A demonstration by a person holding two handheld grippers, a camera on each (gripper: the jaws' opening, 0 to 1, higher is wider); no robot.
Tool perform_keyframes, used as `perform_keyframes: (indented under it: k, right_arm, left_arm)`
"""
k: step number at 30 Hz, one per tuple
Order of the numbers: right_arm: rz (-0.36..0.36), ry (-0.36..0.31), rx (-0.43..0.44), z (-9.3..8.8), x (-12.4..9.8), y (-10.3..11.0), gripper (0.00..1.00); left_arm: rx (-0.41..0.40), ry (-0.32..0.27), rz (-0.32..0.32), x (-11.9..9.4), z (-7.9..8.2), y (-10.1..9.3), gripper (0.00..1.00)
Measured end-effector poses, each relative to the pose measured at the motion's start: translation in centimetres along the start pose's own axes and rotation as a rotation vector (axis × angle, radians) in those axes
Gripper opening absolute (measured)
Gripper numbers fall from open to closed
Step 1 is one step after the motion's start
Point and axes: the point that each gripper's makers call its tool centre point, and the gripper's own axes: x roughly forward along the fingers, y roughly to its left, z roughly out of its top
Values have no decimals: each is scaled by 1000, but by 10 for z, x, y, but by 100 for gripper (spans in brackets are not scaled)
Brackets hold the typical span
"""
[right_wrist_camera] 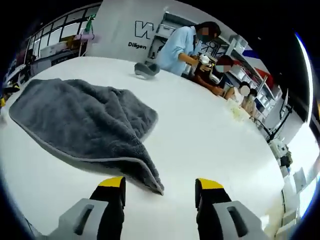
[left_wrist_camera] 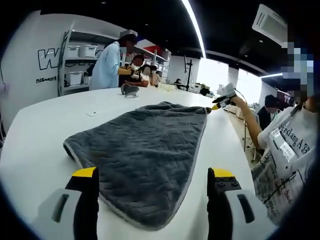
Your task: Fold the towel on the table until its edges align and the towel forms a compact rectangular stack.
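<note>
Towel [left_wrist_camera: 145, 160] lies folded on the surface [left_wrist_camera: 45, 130]; your left hand-held gripper [left_wrist_camera: 152, 182] and right hand-held gripper [right_wrist_camera: 160, 187] gape wide, empty, straddling corners for pinching.

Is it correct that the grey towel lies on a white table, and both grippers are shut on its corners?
Not quite. The grey towel does lie on the white table, but the grippers are not shut on it. In the left gripper view the left gripper stands open over the towel's edge; in the right gripper view the right gripper is open just short of a corner.

White wall [left_wrist_camera: 30, 40], storage shelves [left_wrist_camera: 82, 62] — ceiling light strip [left_wrist_camera: 195, 25].
</note>
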Motion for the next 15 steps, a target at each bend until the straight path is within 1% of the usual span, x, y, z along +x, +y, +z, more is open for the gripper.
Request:
perform_keyframes:
  k: [1, 4, 11, 12, 14, 15]
  right_arm:
    - [-1, -1, -1, 1, -1, 1, 69]
    - [17, -24, -21, 12, -11, 14, 74]
    - [99, -130, -33, 53, -26, 51, 98]
    - [119, -147, -35, 60, -27, 58, 99]
    - [157, -175, -35, 70, -29, 71, 99]
    - [197, -198, -42, 78, -31, 82, 99]
  left_arm:
    - [0, 0, 0, 0, 0, 0, 94]
    - [0, -1, -2, 0, 0, -1, 94]
    - [-1, 2, -5, 1, 0, -1, 94]
    - [-1, 1, -5, 1, 0, -1, 94]
    - [0, 1, -6, 1, 0, -2, 94]
    - [1, 1, -7, 1, 0, -3, 94]
